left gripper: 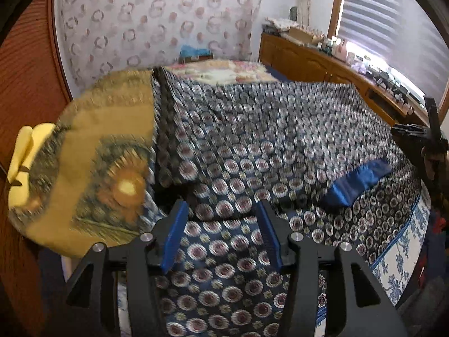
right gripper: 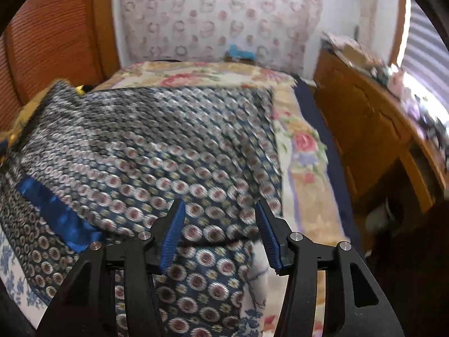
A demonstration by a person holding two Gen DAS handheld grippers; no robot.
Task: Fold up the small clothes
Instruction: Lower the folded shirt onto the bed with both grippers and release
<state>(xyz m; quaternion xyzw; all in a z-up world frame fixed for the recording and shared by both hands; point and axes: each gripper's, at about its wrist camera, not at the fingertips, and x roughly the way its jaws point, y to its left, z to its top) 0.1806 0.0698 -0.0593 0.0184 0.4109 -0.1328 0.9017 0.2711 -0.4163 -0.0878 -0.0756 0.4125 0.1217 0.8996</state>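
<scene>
**Both tools apart above the patterned cloth on the bed**

The left tool [left gripper: 221, 214] points down at a dark blue patterned cloth [left gripper: 252, 140] that lies spread over the bed [left gripper: 404, 255]. Its two blue pads [left gripper: 175, 234] stand apart, and the cloth passes under the gap between them; the pads do not press on it. The cloth carries rows of round silver and red medallions. On its right part, in the left wrist view, a plain shiny blue band [left gripper: 356, 182] lies across the cloth. To the left of the cloth there is a yellow cloth [left gripper: 92, 165] with a brown and gold ornament, and at its far left edge something pale yellow shows. At the right edge of this view a dark object is seen; it is too blurred to say what it is.

The right tool [right gripper: 220, 214] also points down at the same patterned cloth [right gripper: 157, 146], with its pads [right gripper: 268, 238] apart and nothing clamped between them. Here the blue band [right gripper: 56, 210] is at the left. Beyond the cloth a flowered bedspread [right gripper: 303, 140] covers the bed, and a white sheet with blue flowers [right gripper: 14, 264] shows at the near edge. On the right stands a wooden cabinet [right gripper: 362, 129] with small things on top, under a window with blinds [right gripper: 429, 47]. Both pictures are somewhat blurred.
</scene>
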